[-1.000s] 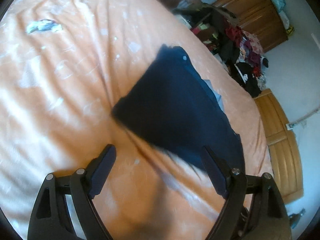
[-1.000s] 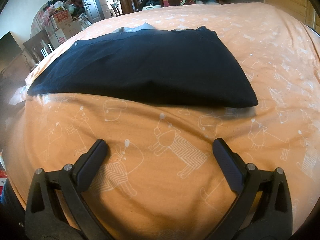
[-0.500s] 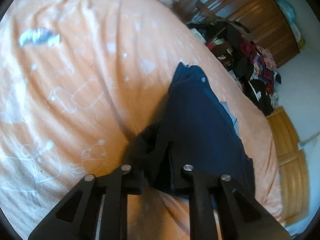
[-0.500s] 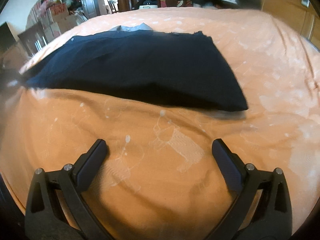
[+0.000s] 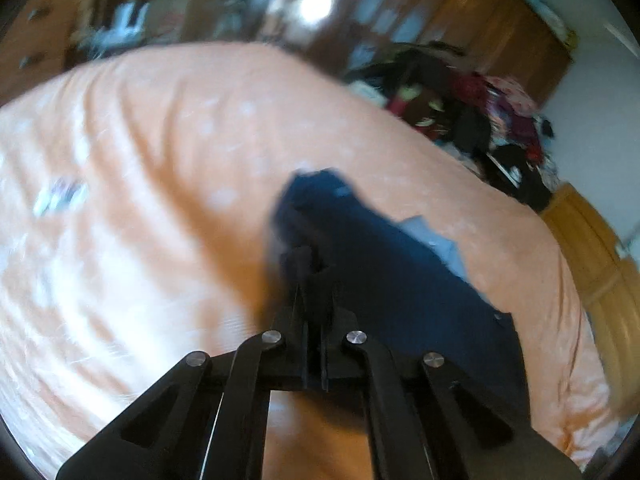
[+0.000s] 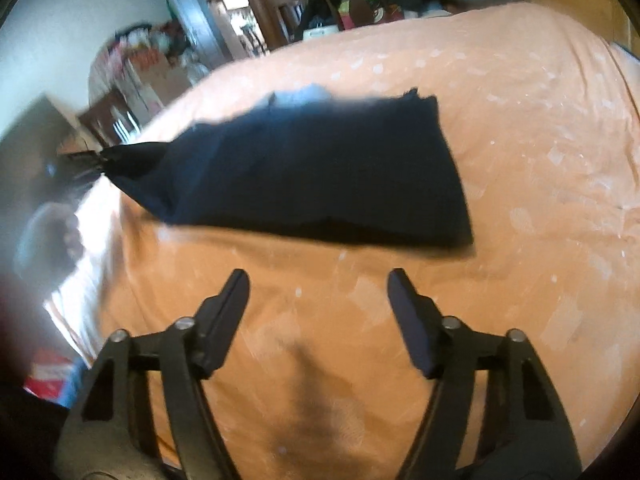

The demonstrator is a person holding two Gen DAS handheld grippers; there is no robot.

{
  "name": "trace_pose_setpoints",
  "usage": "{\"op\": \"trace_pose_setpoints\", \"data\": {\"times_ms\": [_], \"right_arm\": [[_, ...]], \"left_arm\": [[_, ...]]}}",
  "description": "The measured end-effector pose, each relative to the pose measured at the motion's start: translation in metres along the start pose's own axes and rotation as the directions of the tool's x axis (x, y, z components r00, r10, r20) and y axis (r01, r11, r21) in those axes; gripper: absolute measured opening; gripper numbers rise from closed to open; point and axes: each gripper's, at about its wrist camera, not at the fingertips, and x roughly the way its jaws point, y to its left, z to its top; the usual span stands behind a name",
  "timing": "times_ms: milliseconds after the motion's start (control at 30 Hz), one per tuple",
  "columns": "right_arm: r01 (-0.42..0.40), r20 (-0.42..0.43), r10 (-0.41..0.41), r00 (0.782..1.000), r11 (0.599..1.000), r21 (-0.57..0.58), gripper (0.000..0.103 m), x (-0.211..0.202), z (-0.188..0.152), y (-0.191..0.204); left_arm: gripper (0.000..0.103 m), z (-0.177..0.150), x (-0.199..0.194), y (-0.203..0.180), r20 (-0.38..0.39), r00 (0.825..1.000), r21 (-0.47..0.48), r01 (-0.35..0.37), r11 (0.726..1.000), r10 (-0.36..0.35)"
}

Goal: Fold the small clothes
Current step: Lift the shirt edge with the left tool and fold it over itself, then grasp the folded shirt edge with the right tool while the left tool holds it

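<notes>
Pinching navy garment [image 5: 384, 280] corner in closed left gripper [image 5: 316, 280], seemingly lifted off bed [image 5: 160, 160]; right gripper [image 6: 318, 280] gaping, empty; carrying corner across evenly.

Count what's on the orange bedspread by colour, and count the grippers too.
Dark navy folded garment: 1
Light blue-grey cloth under the garment: 1
Small pale blurred item: 1
Black grippers: 2, left gripper, right gripper
Total: 5

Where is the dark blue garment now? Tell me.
The dark blue garment lies on the orange bedspread; the left hand-held gripper pinches its left corner, lifting it.
</notes>
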Motion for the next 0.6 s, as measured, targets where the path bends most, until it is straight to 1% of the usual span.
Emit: {"op": "trace_pose_setpoints", "data": {"times_ms": [33, 67, 100, 133, 167, 200, 233, 267, 300, 333, 367, 400, 433, 467, 500, 567, 600], "right_arm": [[-0.018, 0.01, 0.017, 1.0, 1.0, 0.021, 0.06, -0.003, 0.004, -0.005], [-0.041, 0.021, 0.04, 0.999, 0.998, 0.046, 0.054, -0.006, 0.008, -0.012], [-0.058, 0.031, 0.056, 0.998, 0.996, 0.064, 0.05, -0.01, 0.01, -0.017], [-0.07, 0.045, 0.067, 0.997, 0.994, 0.079, 0.05, -0.013, 0.012, -0.023], [-0.07, 0.063, 0.064, 0.996, 0.993, 0.091, 0.049, -0.017, 0.015, -0.03], [-0.069, 0.075, 0.061, 0.995, 0.992, 0.102, 0.049, -0.02, 0.017, -0.037], [-0.069, 0.08, 0.06, 0.995, 0.992, 0.11, 0.049, -0.021, 0.017, -0.043], [-0.062, 0.086, 0.052, 0.995, 0.99, 0.125, 0.05, -0.022, 0.018, -0.052], [-0.056, 0.091, 0.044, 0.995, 0.989, 0.139, 0.05, -0.023, 0.018, -0.06], [-0.054, 0.093, 0.039, 0.995, 0.986, 0.16, 0.051, -0.023, 0.018, -0.069], [-0.053, 0.087, 0.037, 0.996, 0.98, 0.191, 0.051, -0.022, 0.015, -0.081], [-0.052, 0.082, 0.035, 0.996, 0.975, 0.214, 0.051, -0.021, 0.014, -0.09], [-0.054, 0.076, 0.037, 0.996, 0.97, 0.236, 0.051, -0.021, 0.011, -0.097], [-0.056, 0.071, 0.039, 0.997, 0.966, 0.252, 0.051, -0.021, 0.01, -0.102], [-0.061, 0.068, 0.045, 0.997, 0.962, 0.268, 0.052, -0.02, 0.009, -0.108], [-0.078, 0.074, 0.059, 0.995, 0.958, 0.276, 0.052, -0.02, 0.011, -0.112], [-0.09, 0.079, 0.071, 0.994, 0.955, 0.282, 0.052, -0.02, 0.013, -0.115]], "left_arm": [[0.001, 0.003, -0.001, -0.021, 0.011, 1.0, 0.044, 0.021, 0.999, -0.021], [0.001, 0.006, -0.003, -0.045, 0.017, 0.999, 0.082, 0.05, 0.995, -0.052], [0.001, 0.006, -0.005, -0.076, 0.023, 0.995, 0.136, 0.088, 0.987, -0.092], [0.001, 0.005, -0.007, -0.105, 0.024, 0.99, 0.194, 0.129, 0.972, -0.136], [0.001, 0.0, -0.011, -0.137, 0.021, 0.982, 0.264, 0.177, 0.948, -0.189], [0.001, -0.01, -0.014, -0.172, 0.002, 0.969, 0.339, 0.232, 0.912, -0.248], [0.001, -0.022, -0.015, -0.2, -0.024, 0.957, 0.398, 0.276, 0.875, -0.29], [0.001, -0.04, -0.013, -0.227, -0.063, 0.94, 0.458, 0.325, 0.828, -0.334], [0.001, -0.064, -0.006, -0.25, -0.123, 0.918, 0.5, 0.386, 0.775, -0.378], [0.001, -0.084, 0.003, -0.263, -0.185, 0.899, 0.525, 0.432, 0.734, -0.397], [0.001, -0.113, 0.02, -0.276, -0.266, 0.881, 0.558, 0.472, 0.682, -0.391], [0.002, -0.136, 0.036, -0.282, -0.327, 0.872, 0.578, 0.49, 0.652, -0.365], [0.002, -0.161, 0.059, -0.286, -0.406, 0.859, 0.583, 0.506, 0.635, -0.312], [0.002, -0.183, 0.081, -0.283, -0.467, 0.848, 0.581, 0.508, 0.636, -0.251], [0.002, -0.199, 0.097, -0.278, -0.494, 0.846, 0.587, 0.495, 0.641, -0.201], [0.002, -0.191, 0.094, -0.278, -0.489, 0.843, 0.568, 0.502, 0.652, -0.224], [0.002, -0.182, 0.087, -0.279, -0.473, 0.846, 0.567, 0.506, 0.65, -0.246]]}}
